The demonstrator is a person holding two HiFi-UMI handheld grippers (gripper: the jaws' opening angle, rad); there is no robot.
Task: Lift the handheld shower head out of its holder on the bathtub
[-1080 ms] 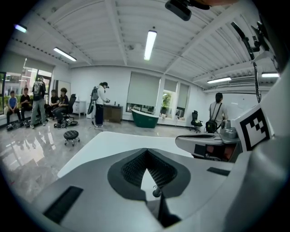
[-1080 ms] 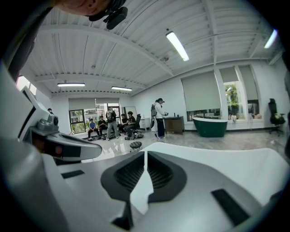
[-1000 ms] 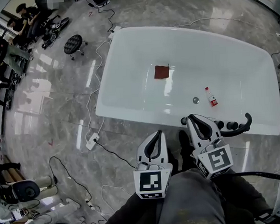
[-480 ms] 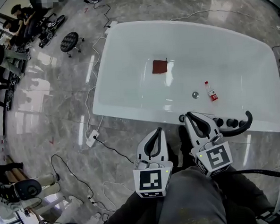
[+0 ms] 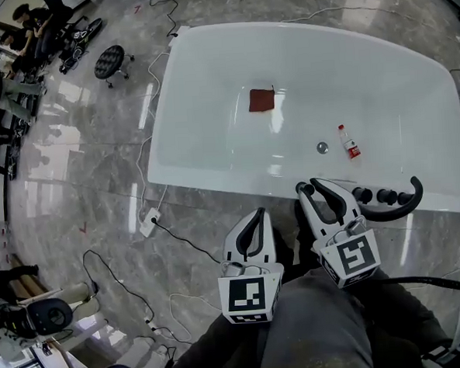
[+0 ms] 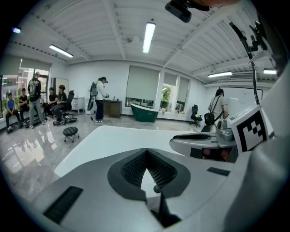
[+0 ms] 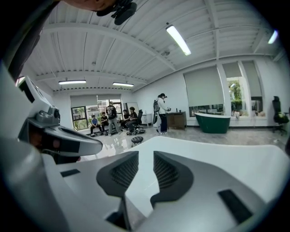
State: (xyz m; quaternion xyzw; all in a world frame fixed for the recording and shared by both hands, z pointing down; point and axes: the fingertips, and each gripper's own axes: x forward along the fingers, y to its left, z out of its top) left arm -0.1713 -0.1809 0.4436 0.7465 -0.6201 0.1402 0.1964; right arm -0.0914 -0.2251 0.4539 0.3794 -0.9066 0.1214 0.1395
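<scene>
Holding two grippers above a grey marble floor (image 5: 98, 187), at the front of a white oval bathtub (image 5: 214, 172). My left gripper (image 5: 255, 217) has its jaws together, tips touching, nothing held. My right gripper (image 5: 309, 187) has its jaws apart, just been opening, nothing btwn them; tips are over the tub's near rim. Black curved handheld shower head (image 5: 393, 211) sits in its holder on that rim, nr the right gripper, untouched. Inside tub: red square cloth (image 5: 261, 100), small clear bottle w/ red label (image 5: 350, 145).
</scene>
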